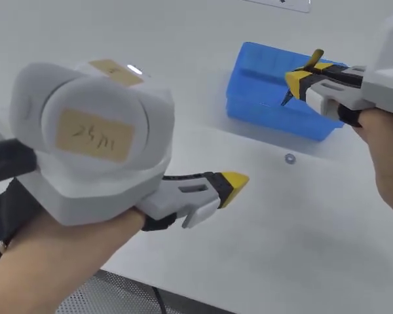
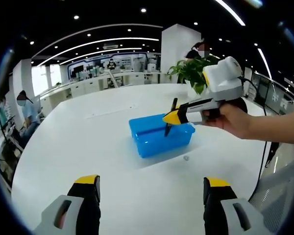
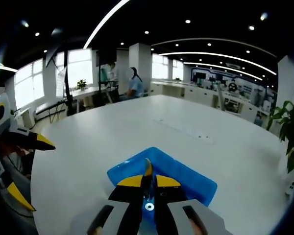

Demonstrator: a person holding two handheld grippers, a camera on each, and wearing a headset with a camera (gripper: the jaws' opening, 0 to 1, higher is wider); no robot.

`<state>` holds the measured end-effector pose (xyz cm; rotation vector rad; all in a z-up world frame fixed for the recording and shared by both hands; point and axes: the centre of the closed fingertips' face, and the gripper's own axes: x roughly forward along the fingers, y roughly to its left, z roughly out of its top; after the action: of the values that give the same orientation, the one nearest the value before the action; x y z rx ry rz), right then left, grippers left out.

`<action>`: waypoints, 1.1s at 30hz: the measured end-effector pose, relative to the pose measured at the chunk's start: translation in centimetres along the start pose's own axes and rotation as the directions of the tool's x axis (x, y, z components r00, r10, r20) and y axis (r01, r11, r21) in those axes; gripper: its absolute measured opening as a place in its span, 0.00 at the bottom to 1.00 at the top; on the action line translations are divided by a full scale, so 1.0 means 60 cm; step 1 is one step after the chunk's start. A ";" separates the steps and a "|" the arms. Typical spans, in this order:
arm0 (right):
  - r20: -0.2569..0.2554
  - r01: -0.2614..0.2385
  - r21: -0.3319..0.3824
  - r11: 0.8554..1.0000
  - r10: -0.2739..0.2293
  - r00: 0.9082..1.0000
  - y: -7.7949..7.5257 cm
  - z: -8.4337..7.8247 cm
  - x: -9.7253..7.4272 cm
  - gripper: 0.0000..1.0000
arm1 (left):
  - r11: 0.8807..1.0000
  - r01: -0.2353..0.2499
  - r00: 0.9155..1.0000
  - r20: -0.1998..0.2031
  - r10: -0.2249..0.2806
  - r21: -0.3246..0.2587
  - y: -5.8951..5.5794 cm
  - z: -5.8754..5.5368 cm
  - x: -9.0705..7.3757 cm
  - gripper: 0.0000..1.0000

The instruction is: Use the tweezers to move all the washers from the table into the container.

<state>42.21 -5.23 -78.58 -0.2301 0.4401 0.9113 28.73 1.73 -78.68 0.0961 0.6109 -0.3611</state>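
Blue container (image 1: 255, 78) under right hand-held gripper (image 1: 295, 82) pinching tweezers (image 3: 148, 169); its view shows a washer (image 3: 149, 206)

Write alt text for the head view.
The right gripper, shut on slim tweezers, hangs over a blue rectangular plastic container on a white table. One small round metal washer lies on the table near the container, and the left gripper hovers in the foreground.

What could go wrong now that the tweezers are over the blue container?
1. The held washer at the tips of the tweezers, in the right gripper, may bounce out of the container if released from this height.
2. The loose washer lies flat on the table; the tips may flick it away.
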 end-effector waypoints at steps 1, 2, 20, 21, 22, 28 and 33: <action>0.011 -0.004 0.010 1.000 0.004 1.000 0.002 0.007 -0.007 0.03 | 1.000 0.000 1.000 0.003 0.000 -0.001 0.000 0.001 -0.001 0.89; 0.018 -0.007 0.017 1.000 0.007 1.000 0.004 0.011 -0.013 0.03 | 1.000 0.000 1.000 0.005 0.000 -0.002 0.000 0.002 -0.002 0.89; -0.017 -0.014 0.069 0.998 0.015 1.000 0.044 -0.037 -0.082 0.04 | 1.000 0.008 1.000 0.021 -0.008 0.005 -0.007 0.010 -0.003 0.89; -0.023 -0.012 0.076 0.997 0.014 1.000 0.045 -0.044 -0.082 0.04 | 1.000 0.007 1.000 0.021 -0.007 0.006 -0.007 0.011 -0.004 0.89; -0.027 -0.013 0.077 0.997 0.015 1.000 0.045 -0.048 -0.082 0.04 | 1.000 0.005 1.000 0.020 -0.005 0.007 -0.006 0.011 -0.005 0.89; -0.058 -0.007 0.078 0.997 0.012 0.998 0.048 -0.069 -0.075 0.04 | 1.000 -0.007 1.000 0.020 0.006 0.009 0.001 0.011 -0.010 0.89; -0.074 -0.005 0.077 0.997 0.010 0.997 0.048 -0.079 -0.071 0.04 | 1.000 -0.010 1.000 0.027 0.010 0.016 0.000 0.018 -0.014 0.89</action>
<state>36.34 -8.32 -80.84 -0.1930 0.5438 0.8935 28.66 1.78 -77.30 0.1098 0.5807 -0.3570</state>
